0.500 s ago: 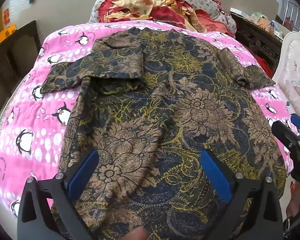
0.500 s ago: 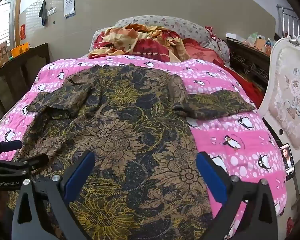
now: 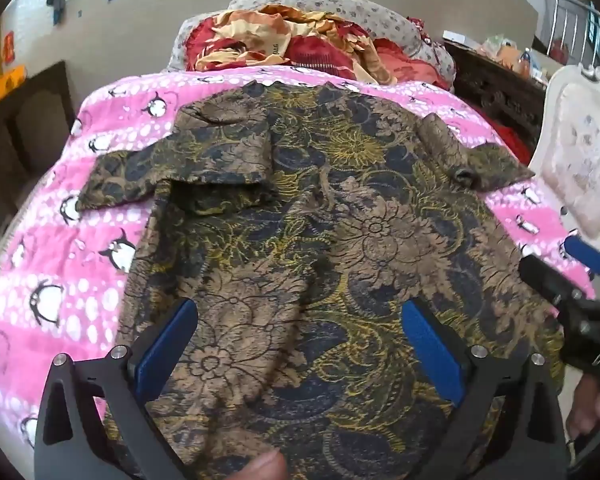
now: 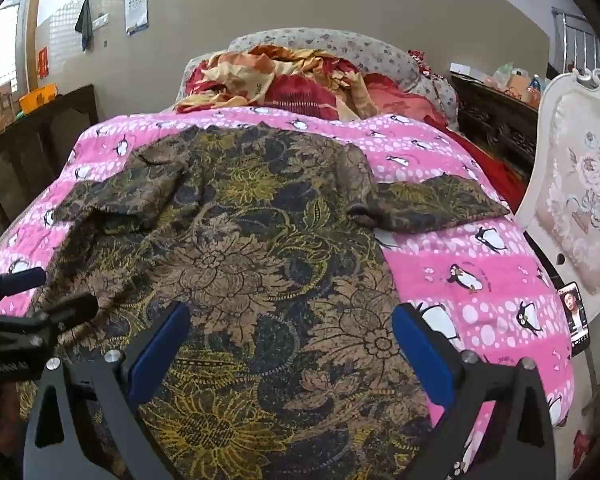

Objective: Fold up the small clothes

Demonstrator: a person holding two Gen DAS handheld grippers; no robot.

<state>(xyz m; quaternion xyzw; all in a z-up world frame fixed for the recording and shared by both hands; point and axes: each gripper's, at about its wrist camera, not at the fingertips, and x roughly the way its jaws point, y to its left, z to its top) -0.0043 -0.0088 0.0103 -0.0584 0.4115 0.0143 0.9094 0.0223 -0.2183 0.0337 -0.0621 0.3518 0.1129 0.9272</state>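
A dark floral garment [image 3: 308,240] in brown, gold and navy lies spread flat on the pink penguin blanket [image 3: 60,280], its short sleeves out to both sides, the left one partly folded over. My left gripper [image 3: 300,344] hovers open above the garment's near hem, nothing between its blue pads. In the right wrist view the same garment [image 4: 240,260] fills the middle, and my right gripper [image 4: 290,344] stands open over its near right edge, not touching it. Each gripper shows at the other view's side edge.
A heap of red and orange bedding [image 4: 284,80] and a pillow lie at the bed's far end. An upholstered white chair [image 4: 580,208] stands right of the bed, a phone [image 4: 576,316] propped beside it. Dark wooden furniture [image 4: 36,140] flanks the left.
Both grippers have pulled back and up slightly, so the garment looks a little smaller and farther off. The garment itself has not moved.
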